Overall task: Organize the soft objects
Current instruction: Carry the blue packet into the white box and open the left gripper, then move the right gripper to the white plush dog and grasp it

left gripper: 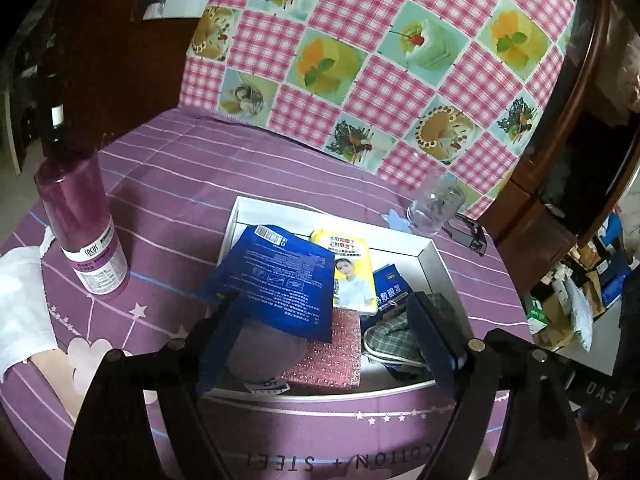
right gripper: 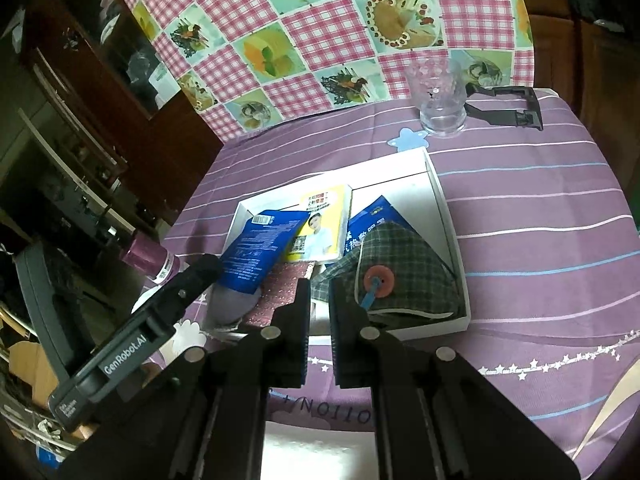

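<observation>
A white box [left gripper: 436, 264] [right gripper: 440, 200] on the purple cloth holds a large blue pouch [left gripper: 276, 276] [right gripper: 260, 248], a yellow packet [left gripper: 352, 276] [right gripper: 320, 232], a pink sponge [left gripper: 332, 356], a grey pad [left gripper: 264, 356], a smaller blue packet [left gripper: 390, 284] and a plaid face mask [left gripper: 400, 340] [right gripper: 400, 264] with an orange valve. My left gripper [left gripper: 322, 300] hangs open over the box's near half. The pouch's corner rests by its left finger, and nothing is pinched. My right gripper [right gripper: 322, 286] is shut and empty above the box's near rim, beside the mask.
A purple bottle [left gripper: 86, 232] [right gripper: 148, 256] stands left of the box. A clear glass [left gripper: 434, 204] [right gripper: 438, 96] and a black clip [left gripper: 468, 234] sit behind it. A checked cloth [left gripper: 380, 60] rises at the back. A white-sleeved hand [left gripper: 24, 300] is at the left edge.
</observation>
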Tool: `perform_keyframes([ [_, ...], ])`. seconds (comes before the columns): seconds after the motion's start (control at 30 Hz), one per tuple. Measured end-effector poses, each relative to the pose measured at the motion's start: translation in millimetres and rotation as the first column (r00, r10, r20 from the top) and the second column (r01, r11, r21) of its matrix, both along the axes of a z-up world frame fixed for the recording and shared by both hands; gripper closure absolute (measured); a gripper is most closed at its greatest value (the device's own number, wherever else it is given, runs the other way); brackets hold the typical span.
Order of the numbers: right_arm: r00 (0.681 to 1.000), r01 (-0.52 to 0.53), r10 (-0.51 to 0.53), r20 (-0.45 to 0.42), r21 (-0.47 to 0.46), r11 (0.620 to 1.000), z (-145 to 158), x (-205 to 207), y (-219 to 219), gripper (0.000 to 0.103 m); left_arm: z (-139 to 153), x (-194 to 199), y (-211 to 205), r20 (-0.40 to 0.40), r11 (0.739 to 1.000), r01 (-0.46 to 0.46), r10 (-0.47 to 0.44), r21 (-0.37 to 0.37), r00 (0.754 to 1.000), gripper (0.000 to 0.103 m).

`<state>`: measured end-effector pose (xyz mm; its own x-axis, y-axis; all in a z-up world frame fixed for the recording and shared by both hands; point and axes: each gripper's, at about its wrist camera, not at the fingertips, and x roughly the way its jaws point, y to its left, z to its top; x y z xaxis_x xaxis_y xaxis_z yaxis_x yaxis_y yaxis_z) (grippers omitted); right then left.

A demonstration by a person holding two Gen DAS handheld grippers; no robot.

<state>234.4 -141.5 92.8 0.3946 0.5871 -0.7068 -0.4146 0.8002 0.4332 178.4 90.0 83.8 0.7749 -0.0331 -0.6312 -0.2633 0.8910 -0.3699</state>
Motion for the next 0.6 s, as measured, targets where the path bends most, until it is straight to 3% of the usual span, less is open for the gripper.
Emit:
perform_keyframes([
  [0.1,1.0,-0.009,0.009,0.002,-0.011,1.0,3,-4,3,0.093,3,-2,2,-0.002,1.0,0.004,-0.004,-0.012,1.0,0.02],
  [0.27,0.998,-0.048,0.049,0.025,-0.034,0.998,12,-16,9,0.093,17,-9,-8,0.016,0.999,0.032,-0.033,0.037,0.999,0.02],
  [0.43,0.994,-0.08,0.082,0.078,-0.035,0.996,25,-33,18,0.067,30,-21,-21,0.03,0.994,0.042,-0.045,0.106,0.999,0.02],
  [0.53,0.988,-0.093,0.099,0.116,-0.062,0.994,33,-43,20,0.058,29,-39,-20,0.025,0.994,0.026,-0.029,0.109,0.999,0.02],
  [0.6,0.985,-0.087,0.097,0.144,-0.07,0.994,38,-50,16,0.058,27,-56,-15,0.02,0.993,0.018,-0.021,0.116,1.0,0.02],
])
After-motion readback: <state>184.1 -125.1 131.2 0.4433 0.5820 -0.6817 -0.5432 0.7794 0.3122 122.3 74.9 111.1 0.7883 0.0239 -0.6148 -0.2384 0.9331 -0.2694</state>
